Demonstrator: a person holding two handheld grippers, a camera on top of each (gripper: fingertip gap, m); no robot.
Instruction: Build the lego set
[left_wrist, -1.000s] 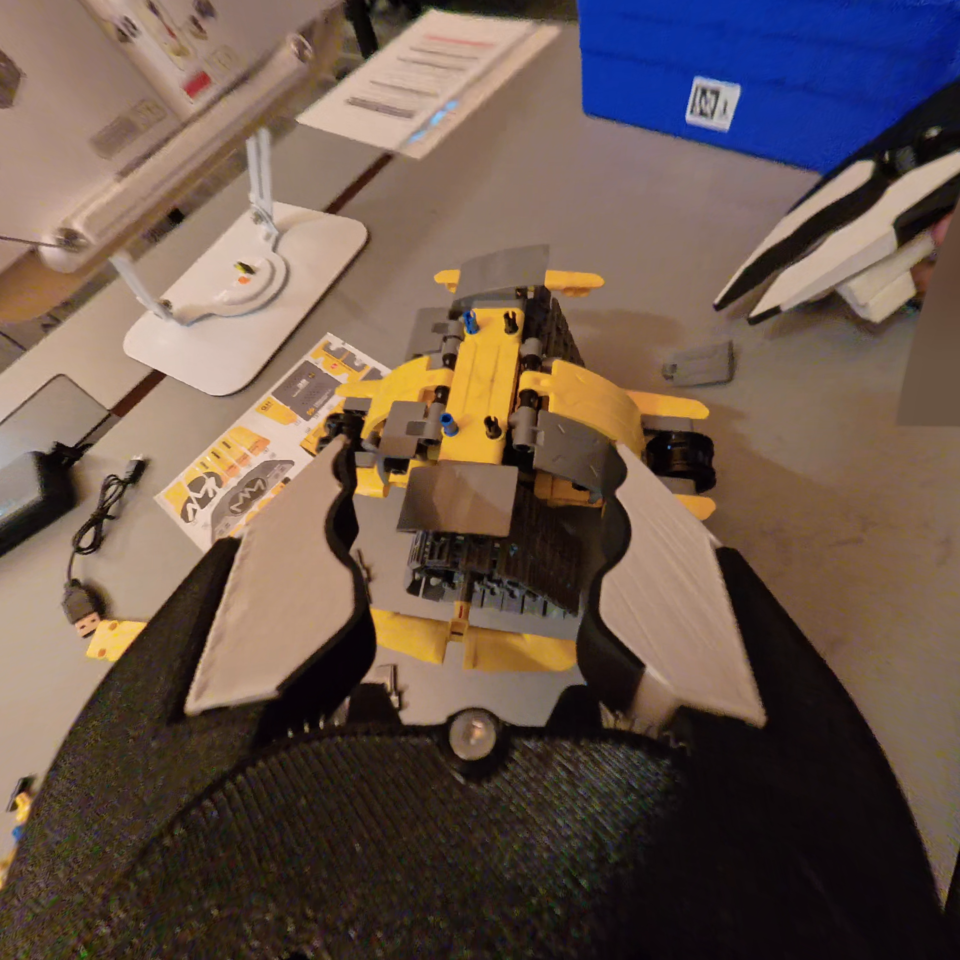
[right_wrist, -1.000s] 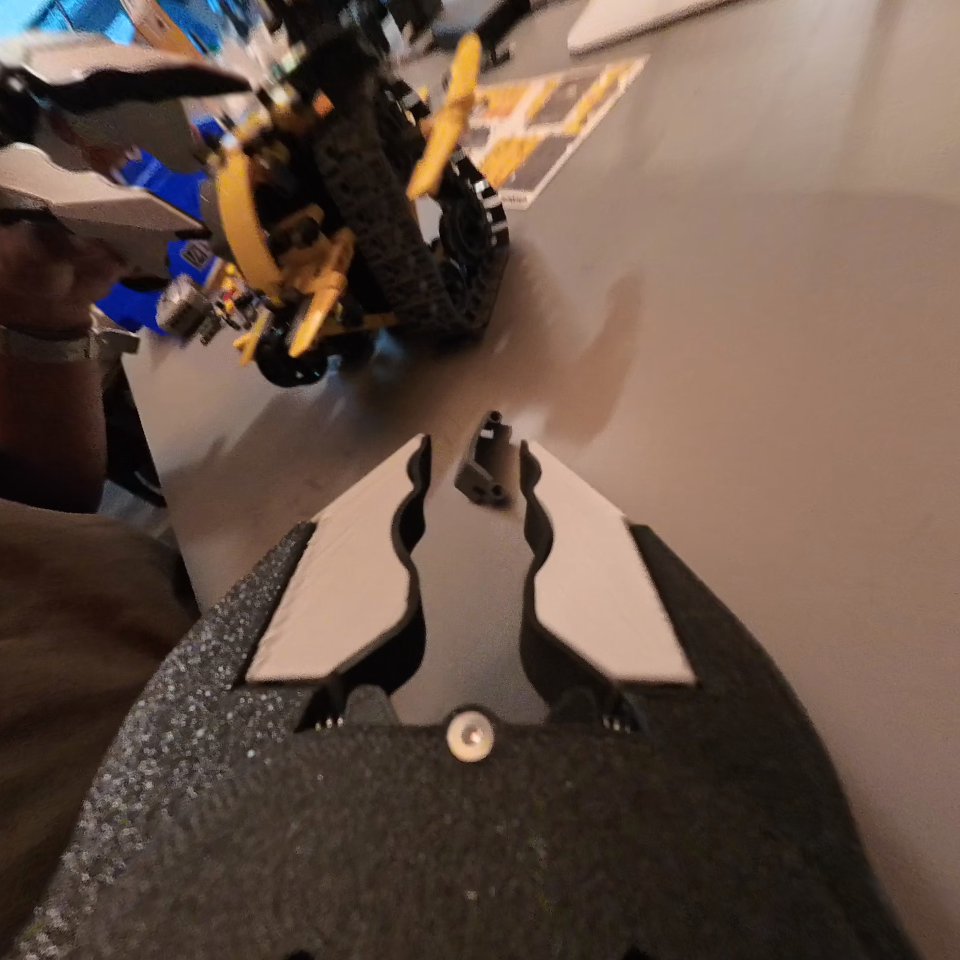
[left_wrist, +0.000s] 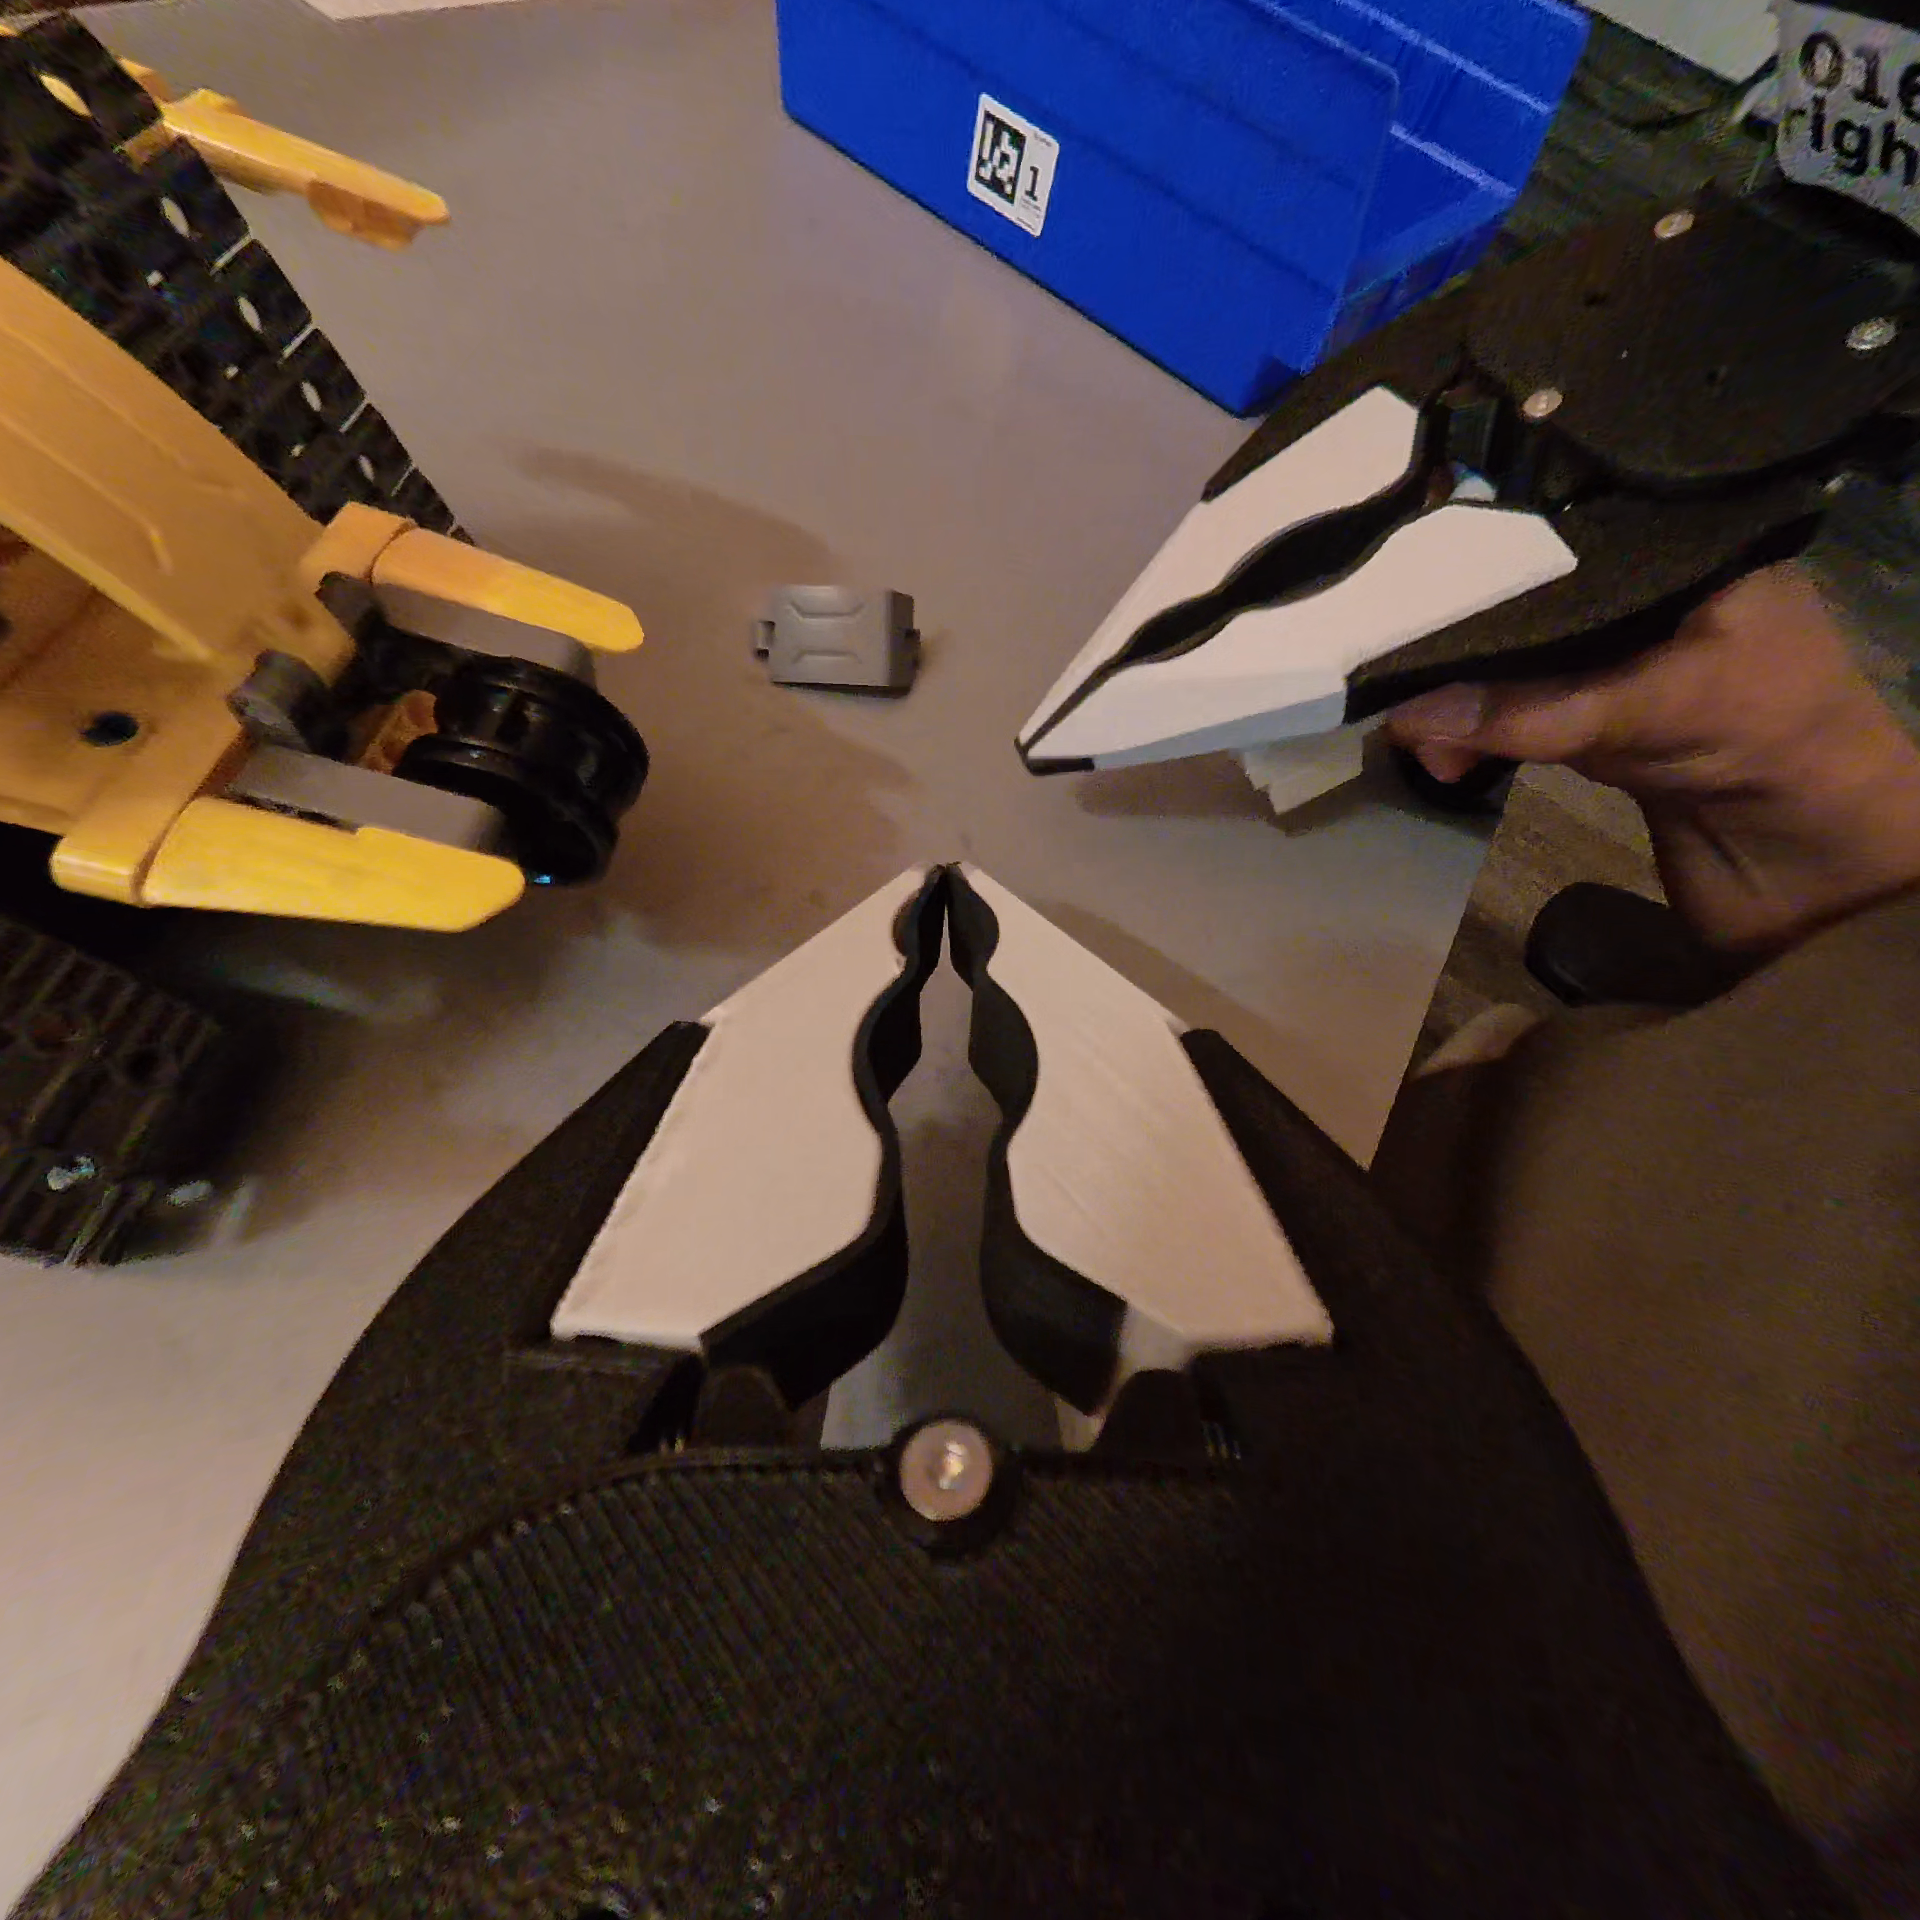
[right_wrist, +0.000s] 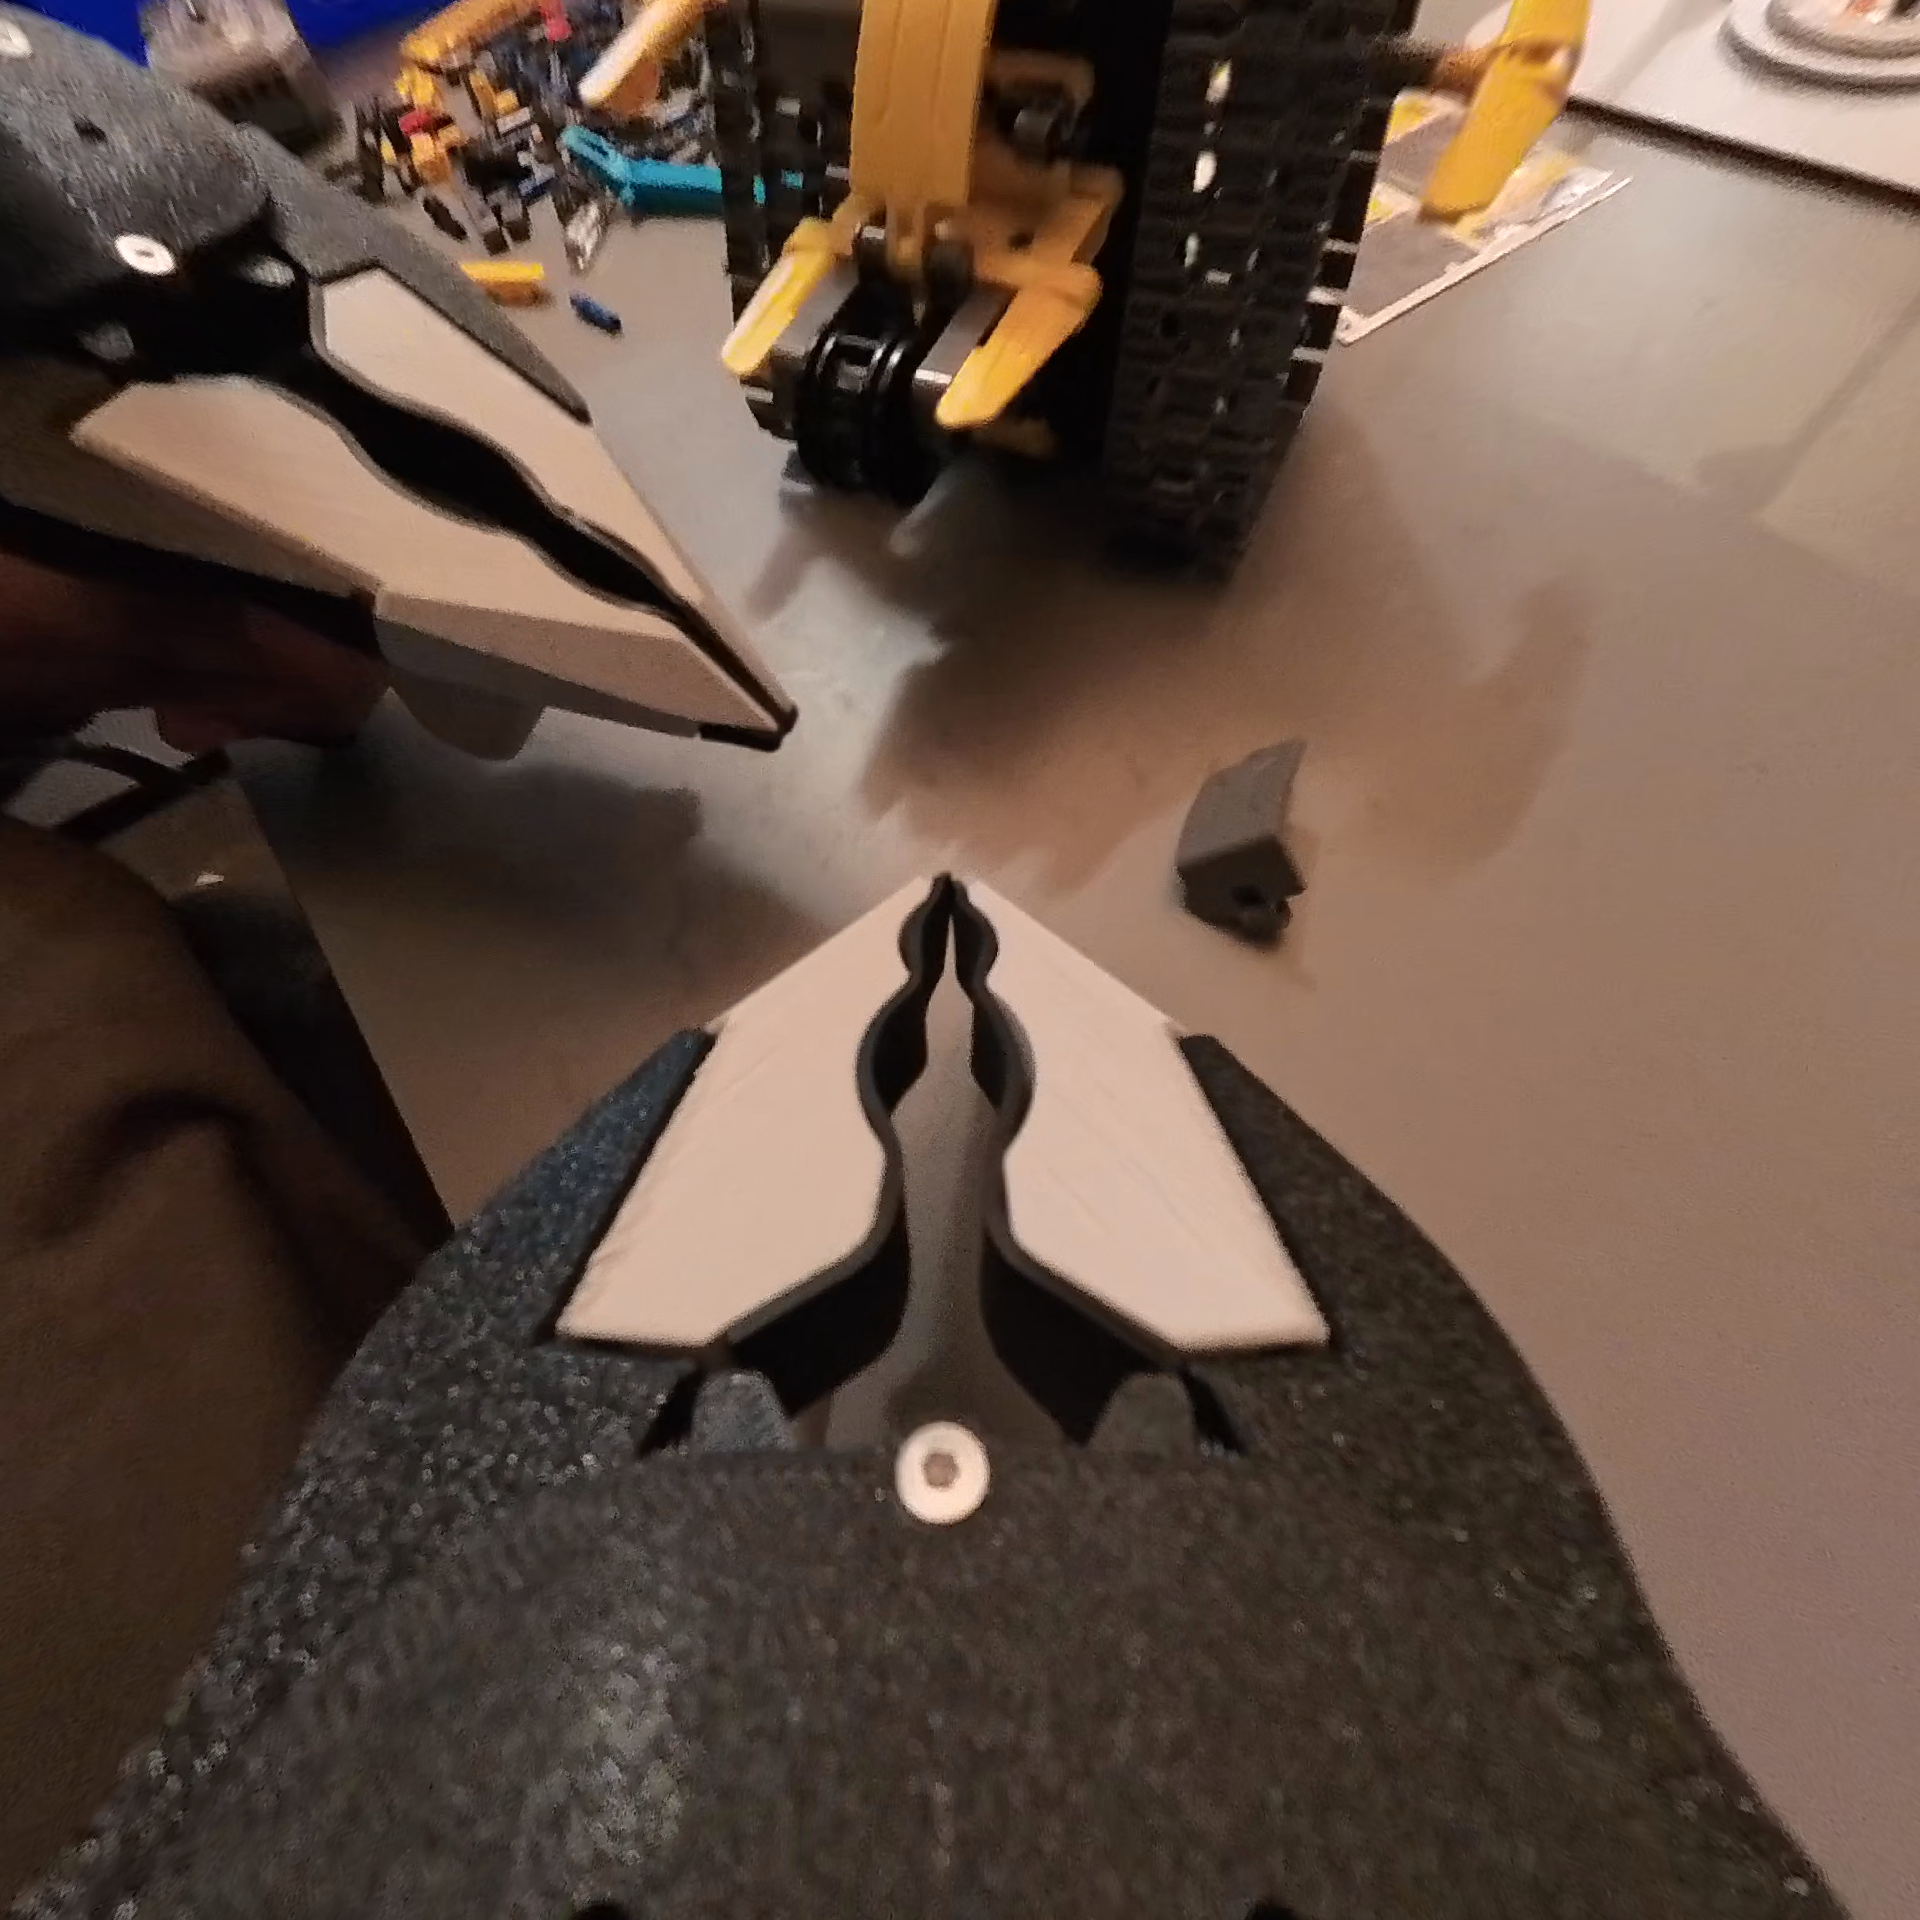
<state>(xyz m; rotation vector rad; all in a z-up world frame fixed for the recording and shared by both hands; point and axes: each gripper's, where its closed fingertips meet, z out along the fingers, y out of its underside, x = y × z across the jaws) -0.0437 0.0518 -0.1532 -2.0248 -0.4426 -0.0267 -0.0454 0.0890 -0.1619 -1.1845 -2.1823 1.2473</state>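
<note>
A yellow and black brick-built tracked vehicle (left_wrist: 208, 644) stands on the grey table (left_wrist: 675, 364), also in the right wrist view (right_wrist: 987, 260). A small grey panel piece (left_wrist: 836, 649) lies loose on the table between the vehicle and the grippers; it also shows in the right wrist view (right_wrist: 1247, 842). My left gripper (left_wrist: 943, 873) is shut and empty, just above the table near the piece. My right gripper (right_wrist: 943, 883) is shut and empty; it also shows in the left wrist view (left_wrist: 1039, 750), right of the piece. The left gripper shows in the right wrist view (right_wrist: 774, 727).
A blue bin (left_wrist: 1195, 177) with a white tag stands at the back of the table. Several loose small bricks (right_wrist: 499, 208) lie beyond the vehicle. A printed sheet (right_wrist: 1455, 260) lies to the vehicle's right. The table's near edge (left_wrist: 1444, 987) is close to both grippers. My hands' fingertips stand some 5 centimeters from each other.
My left gripper has let go of the vehicle, drawn back to the right and shut. My right gripper has shut and moved off the grey piece, which now lies to its right.
</note>
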